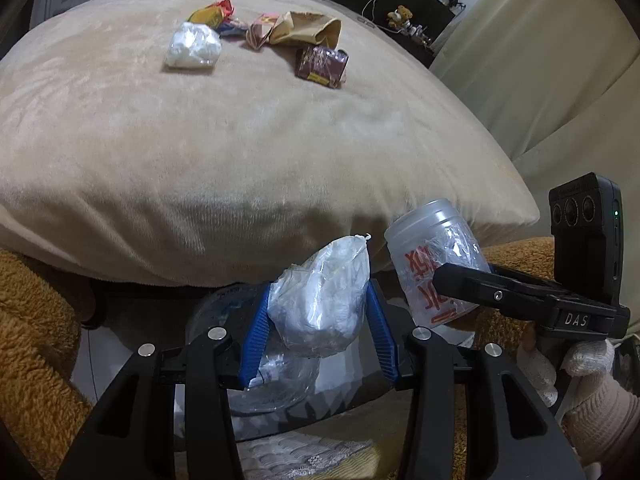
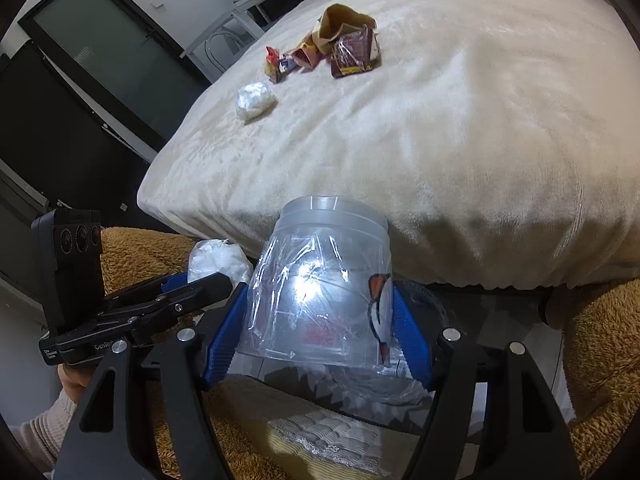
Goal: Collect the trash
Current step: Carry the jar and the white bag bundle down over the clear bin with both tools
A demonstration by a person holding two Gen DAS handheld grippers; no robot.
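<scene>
My left gripper (image 1: 318,312) is shut on a crumpled clear plastic bag (image 1: 324,304) with white stuff inside, held below the front edge of the bed. My right gripper (image 2: 320,320) is shut on a clear plastic cup (image 2: 324,280) with red print, lying tilted between the blue pads; the cup also shows in the left wrist view (image 1: 432,268), just right of the bag. More trash lies far up on the beige blanket (image 1: 240,152): a white plastic wad (image 1: 194,46), a brown paper bag (image 1: 308,28), a dark red wrapper (image 1: 322,66) and colourful wrappers (image 1: 218,16).
A brown fuzzy blanket (image 1: 36,340) lies on both sides below the bed edge. A dark glass surface with clear plastic (image 1: 280,380) sits under the grippers. A cream curtain (image 1: 540,60) hangs at right. A dark door (image 2: 100,52) and a white chair (image 2: 224,28) stand beyond the bed.
</scene>
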